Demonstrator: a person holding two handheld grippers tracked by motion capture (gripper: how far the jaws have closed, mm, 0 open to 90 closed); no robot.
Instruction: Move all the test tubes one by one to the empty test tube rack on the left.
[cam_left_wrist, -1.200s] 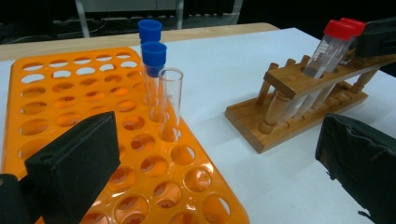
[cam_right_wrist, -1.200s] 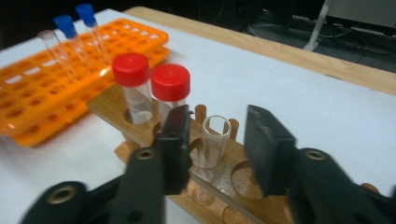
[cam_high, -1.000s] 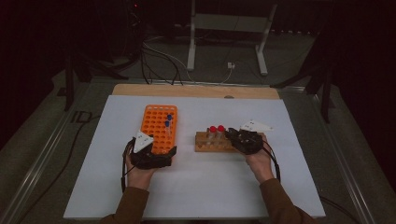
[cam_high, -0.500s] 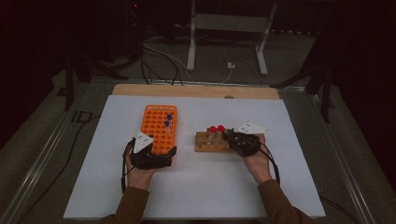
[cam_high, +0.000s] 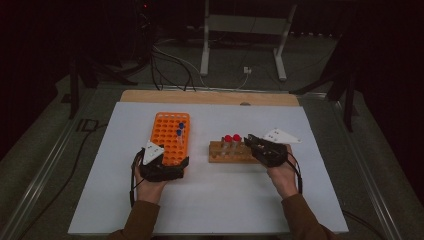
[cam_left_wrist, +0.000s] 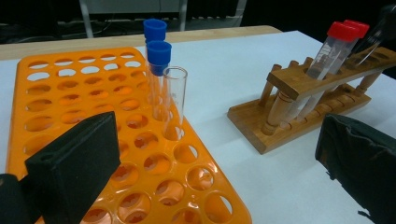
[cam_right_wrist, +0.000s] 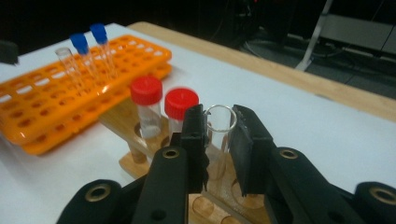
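High view: I've got the white table (cam_high: 210, 200) w/ an orange tube rack (cam_high: 170, 135) left of centre and a wooden rack (cam_high: 231, 152) just right of it, the two a little apart. My left gripper (cam_high: 162, 167) sits at the near end of the orange rack, left hand (cam_high: 147, 187) behind it. My right gripper (cam_high: 257, 145) is at the right end of the wooden rack, right hand (cam_high: 282, 177) behind.

Right gripper view: jaws closed around an open, uncapped clear tube (cam_right_wrist: 219, 128), one pad on each side of it just below the rim. The tube stands upright over the wooden rack (cam_right_wrist: 140, 163); can't tell if its bottom is seated in a hole. Just left of it, two red-capped tubes (cam_right_wrist: 161, 105) stand side by side in that rack. Further off, the orange rack (cam_right_wrist: 56, 112) holds two blue-capped tubes (cam_right_wrist: 88, 46) and one uncapped clear one (cam_right_wrist: 70, 65).

Left gripper view: jaws wide apart, nothing between them; left jaw over the orange rack (cam_left_wrist: 70, 116), right jaw over bare table near the wooden rack (cam_left_wrist: 299, 107). Blue-capped tubes (cam_left_wrist: 156, 51) and the uncapped one (cam_left_wrist: 173, 100) stand in a line in adjacent holes. Red-capped tubes (cam_left_wrist: 336, 46) lean in the wooden rack.
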